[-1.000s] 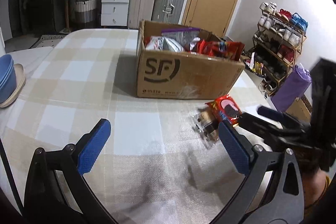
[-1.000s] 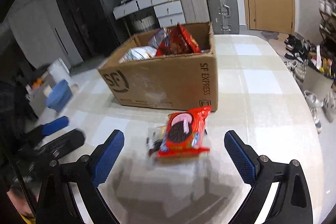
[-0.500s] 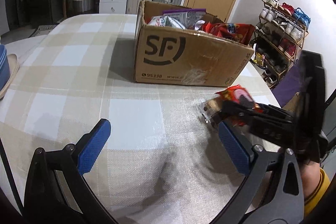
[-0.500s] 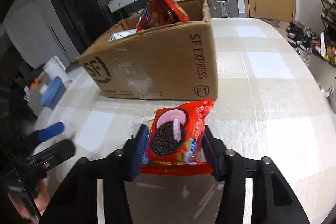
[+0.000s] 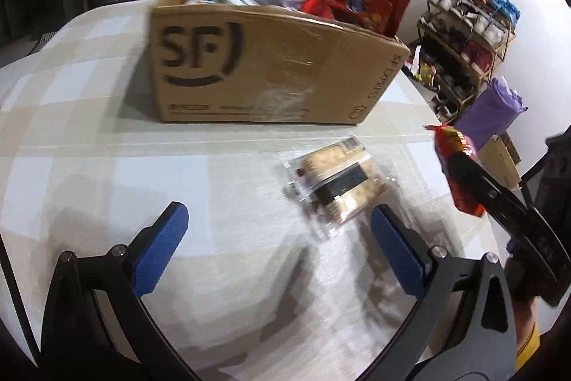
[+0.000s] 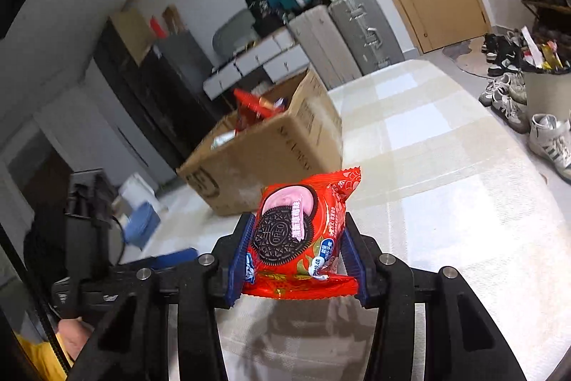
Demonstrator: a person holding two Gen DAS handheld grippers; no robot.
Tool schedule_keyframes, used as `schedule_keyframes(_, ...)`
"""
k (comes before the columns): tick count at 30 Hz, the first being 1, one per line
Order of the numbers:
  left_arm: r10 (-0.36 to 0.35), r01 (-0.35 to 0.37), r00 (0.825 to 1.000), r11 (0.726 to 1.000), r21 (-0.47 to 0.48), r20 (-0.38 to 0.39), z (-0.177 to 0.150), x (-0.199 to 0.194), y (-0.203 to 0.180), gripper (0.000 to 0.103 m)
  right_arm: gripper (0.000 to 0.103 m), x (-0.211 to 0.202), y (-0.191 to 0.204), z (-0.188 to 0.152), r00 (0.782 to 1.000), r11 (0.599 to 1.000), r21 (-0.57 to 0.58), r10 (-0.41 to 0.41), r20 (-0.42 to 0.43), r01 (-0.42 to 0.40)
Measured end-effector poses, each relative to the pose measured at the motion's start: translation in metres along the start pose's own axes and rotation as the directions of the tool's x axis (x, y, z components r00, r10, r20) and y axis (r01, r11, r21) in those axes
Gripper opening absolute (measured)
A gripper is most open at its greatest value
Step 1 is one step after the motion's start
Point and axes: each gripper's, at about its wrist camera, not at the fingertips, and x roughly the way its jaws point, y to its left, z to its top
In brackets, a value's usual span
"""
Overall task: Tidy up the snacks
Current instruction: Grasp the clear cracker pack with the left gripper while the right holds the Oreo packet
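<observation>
Right tool (image 6: 296, 259) was pinching the red Oreo pack (image 6: 299, 234) when this was shot: your blue pads pressed both its side edges, pack upright, cookie print facing the camera, lifted clear of the table (image 6: 446, 166). Jaws had just been closing, with the pack between them. From the left wrist view that same pack (image 5: 458, 166) sat at the right edge, held off the table by the dark fingers of your right tool (image 5: 464, 181).

Left tool (image 5: 274, 238) was spread wide, nothing between the pads, pointed down at the checked tablecloth. Clear-wrapped snack pack (image 5: 339, 183) lay flat on the table just ahead of your left tool's right pad (image 5: 396, 256), not touching it as far as I could tell; frame was motion-blurred there.

Cardboard box (image 5: 264, 59) with the SF mark stood on the table beyond the clear pack, open on top, already holding several snack bags. Suitcases (image 6: 360, 24) and a door stood behind it.
</observation>
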Motion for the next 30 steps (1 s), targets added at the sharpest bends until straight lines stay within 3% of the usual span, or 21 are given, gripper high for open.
schedule_keyframes(3, -0.020, 0.019, 0.999, 1.000, -0.008, -0.036, 0.015, 0.018, -0.017, 0.102, 0.048, -0.005, -0.003, -0.001, 1.000, 0.999, 0.033, 0.020, 0.020, -0.021)
schedule_keyframes(7, -0.037, 0.025, 0.995, 0.993, -0.119, -0.096, 0.034, 0.046, -0.029, 0.102, 0.048, -0.014, -0.008, -0.002, 0.998, 0.998, 0.056, 0.040, 0.043, -0.042)
schedule_keyframes(14, 0.041, -0.073, 0.986, 0.978, -0.197, -0.161, 0.050, 0.076, -0.049, 0.102, 0.048, -0.025, -0.020, -0.003, 0.994, 0.992, 0.118, 0.028, 0.102, -0.040)
schedule_keyframes(18, 0.150, -0.177, 0.971, 0.974, -0.141, -0.187, 0.060, 0.093, -0.068, 0.102, 0.048, -0.037, -0.018, -0.004, 0.989, 0.994, 0.103, 0.019, 0.149, -0.035)
schedule_keyframes(22, 0.237, -0.254, 0.954, 0.964, -0.078, -0.184, 0.068, 0.106, -0.091, 0.102, 0.048, -0.035, -0.024, -0.003, 0.989, 0.991, 0.124, 0.027, 0.143, -0.045)
schedule_keyframes(30, 0.262, -0.257, 0.955, 0.965, 0.054, -0.140, 0.075, 0.118, -0.113, 0.103, 0.048, -0.032, -0.034, -0.002, 0.988, 0.982, 0.172, 0.048, 0.146, -0.074)
